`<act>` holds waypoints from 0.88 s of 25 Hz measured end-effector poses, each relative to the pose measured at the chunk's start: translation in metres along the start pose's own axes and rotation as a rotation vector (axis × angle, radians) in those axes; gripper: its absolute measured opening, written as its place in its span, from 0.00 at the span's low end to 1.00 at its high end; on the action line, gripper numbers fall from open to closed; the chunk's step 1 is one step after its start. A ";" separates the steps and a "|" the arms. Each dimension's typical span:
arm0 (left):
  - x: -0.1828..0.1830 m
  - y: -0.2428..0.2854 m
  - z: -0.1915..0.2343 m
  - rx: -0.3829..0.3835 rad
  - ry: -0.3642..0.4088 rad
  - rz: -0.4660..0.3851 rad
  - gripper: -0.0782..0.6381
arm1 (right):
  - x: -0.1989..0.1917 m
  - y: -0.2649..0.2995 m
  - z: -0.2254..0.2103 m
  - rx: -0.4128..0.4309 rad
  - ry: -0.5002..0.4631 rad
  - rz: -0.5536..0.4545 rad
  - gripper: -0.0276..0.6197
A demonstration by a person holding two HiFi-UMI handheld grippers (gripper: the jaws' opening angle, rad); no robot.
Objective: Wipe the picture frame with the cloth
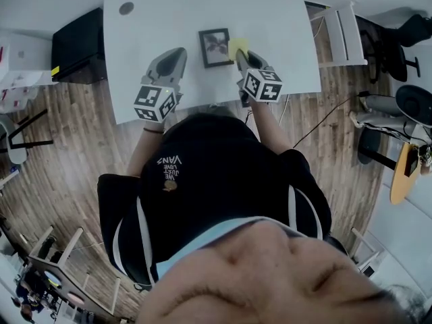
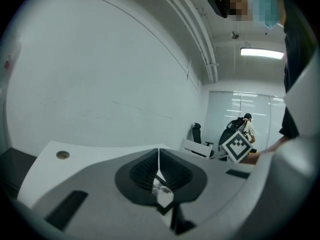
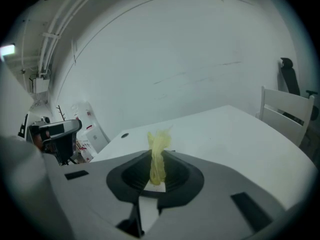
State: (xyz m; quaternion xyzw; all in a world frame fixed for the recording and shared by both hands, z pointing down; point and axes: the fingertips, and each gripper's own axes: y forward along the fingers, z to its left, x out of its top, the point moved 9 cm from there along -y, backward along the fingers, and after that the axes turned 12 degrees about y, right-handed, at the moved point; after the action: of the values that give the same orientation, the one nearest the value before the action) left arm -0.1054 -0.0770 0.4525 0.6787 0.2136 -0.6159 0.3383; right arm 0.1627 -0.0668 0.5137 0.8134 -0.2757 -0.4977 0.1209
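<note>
Head view shows the picture frame (image 1: 214, 46) flat on the white table (image 1: 155, 19). The right gripper (image 1: 240, 55) pinches the yellow cloth (image 1: 237, 46) just beside the frame. The left gripper (image 1: 179, 52) is closed with nothing in it, on the frame's other side.

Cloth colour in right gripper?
Pale yellow cloth; shows best in the right gripper view.
</note>
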 end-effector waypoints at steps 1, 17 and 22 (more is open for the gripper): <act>0.000 -0.002 0.000 -0.002 0.003 -0.001 0.13 | 0.002 -0.004 0.004 0.007 -0.001 -0.017 0.11; 0.003 -0.022 -0.001 -0.036 0.023 -0.016 0.13 | 0.030 -0.063 0.055 0.094 -0.051 -0.219 0.11; 0.001 -0.029 -0.002 -0.044 0.026 -0.017 0.13 | 0.028 -0.077 0.066 0.108 -0.051 -0.254 0.11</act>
State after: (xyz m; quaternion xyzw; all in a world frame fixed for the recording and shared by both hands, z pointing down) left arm -0.1244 -0.0553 0.4458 0.6773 0.2374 -0.6049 0.3449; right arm 0.1398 -0.0142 0.4252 0.8342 -0.1999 -0.5139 0.0062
